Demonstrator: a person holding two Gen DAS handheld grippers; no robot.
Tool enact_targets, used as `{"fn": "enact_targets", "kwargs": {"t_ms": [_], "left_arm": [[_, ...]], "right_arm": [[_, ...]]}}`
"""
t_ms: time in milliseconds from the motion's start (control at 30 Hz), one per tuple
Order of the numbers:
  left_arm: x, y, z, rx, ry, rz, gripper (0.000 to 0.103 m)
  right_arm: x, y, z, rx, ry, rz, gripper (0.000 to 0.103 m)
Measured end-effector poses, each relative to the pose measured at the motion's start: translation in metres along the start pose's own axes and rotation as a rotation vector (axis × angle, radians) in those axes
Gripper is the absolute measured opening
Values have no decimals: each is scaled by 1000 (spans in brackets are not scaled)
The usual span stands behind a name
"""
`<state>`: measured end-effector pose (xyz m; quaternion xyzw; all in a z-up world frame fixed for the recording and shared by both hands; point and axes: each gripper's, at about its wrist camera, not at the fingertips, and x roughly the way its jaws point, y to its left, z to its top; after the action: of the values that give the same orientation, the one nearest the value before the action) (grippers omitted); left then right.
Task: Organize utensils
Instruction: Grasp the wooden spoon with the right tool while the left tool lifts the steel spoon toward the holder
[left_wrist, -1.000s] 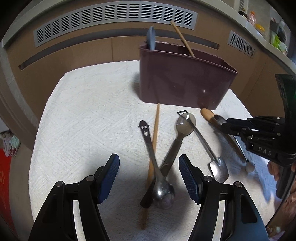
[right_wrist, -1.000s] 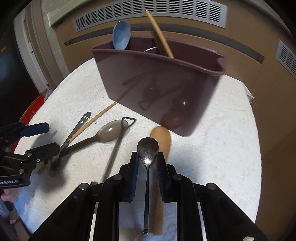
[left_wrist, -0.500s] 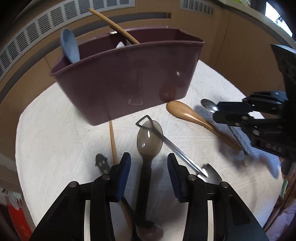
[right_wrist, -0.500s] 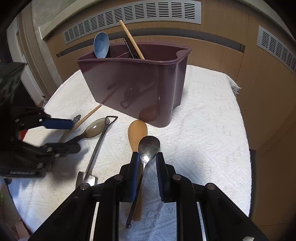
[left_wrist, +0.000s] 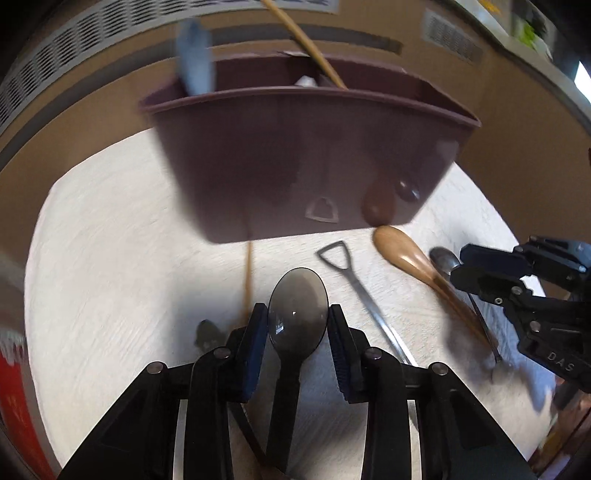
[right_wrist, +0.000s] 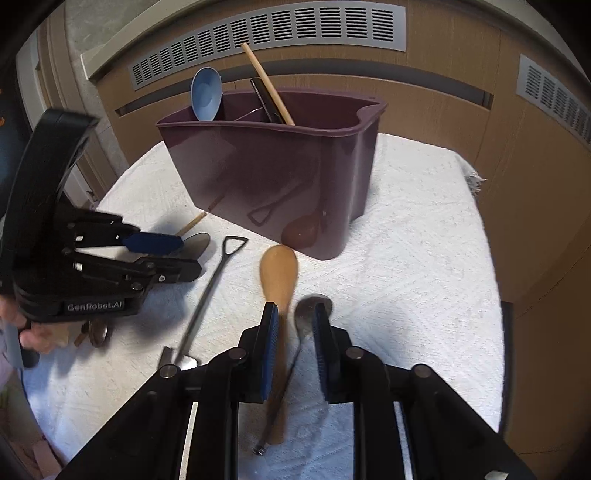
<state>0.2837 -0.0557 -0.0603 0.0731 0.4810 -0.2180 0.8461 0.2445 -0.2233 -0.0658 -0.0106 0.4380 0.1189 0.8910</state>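
Half a second ago the left gripper (left_wrist: 297, 314) straddled the smoky spoon (left_wrist: 297, 306) with room to spare; now its pads pinch the bowl. The right gripper (right_wrist: 295, 317), then clamped on the metal spoon (right_wrist: 314, 302), now stands narrowly parted, with that spoon blurred beside the wooden spoon (right_wrist: 279, 273) in the gap. One caddy (right_wrist: 277, 177) sits at 12 o'clock and holds one blue spoon (right_wrist: 206, 94) and one chopstick (right_wrist: 266, 81). One shovel-handled spoon (right_wrist: 207, 291) lies at 10 o'clock on the cloth (right_wrist: 406, 258).
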Motion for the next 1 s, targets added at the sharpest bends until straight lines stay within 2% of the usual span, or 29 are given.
{"fn": "enact_targets", "kwargs": {"t_ms": [67,133,300,367,400,433,500,733,1000], "left_arm": [[-13,12,-10,-78,-51,2,34],[-26,22,-20,-148,-99,0,34],[-51,36,-32,-212,-174,-18,34],[-58,41,-34,-228,-199,-23,34],[-63,42,-36,-234,-212,-23,34],[-66,42,-38,-236,-224,-23,34],[-73,39,-40,-229,-243,-22,34],[-113,24,-48,-205,-325,-29,34],[-141,6,-46,-169,-383,-33,34]], "right_arm": [[6,5,7,-8,15,5,22],[16,12,15,-28,33,9,29],[47,22,28,-53,93,-34,34],[51,26,30,-56,87,-41,36],[51,28,30,-60,90,-44,35],[50,31,29,-71,92,-47,29],[44,39,26,-103,96,-35,27],[-26,48,15,-69,-70,-42,26],[-70,48,7,-48,-159,9,26]]}}
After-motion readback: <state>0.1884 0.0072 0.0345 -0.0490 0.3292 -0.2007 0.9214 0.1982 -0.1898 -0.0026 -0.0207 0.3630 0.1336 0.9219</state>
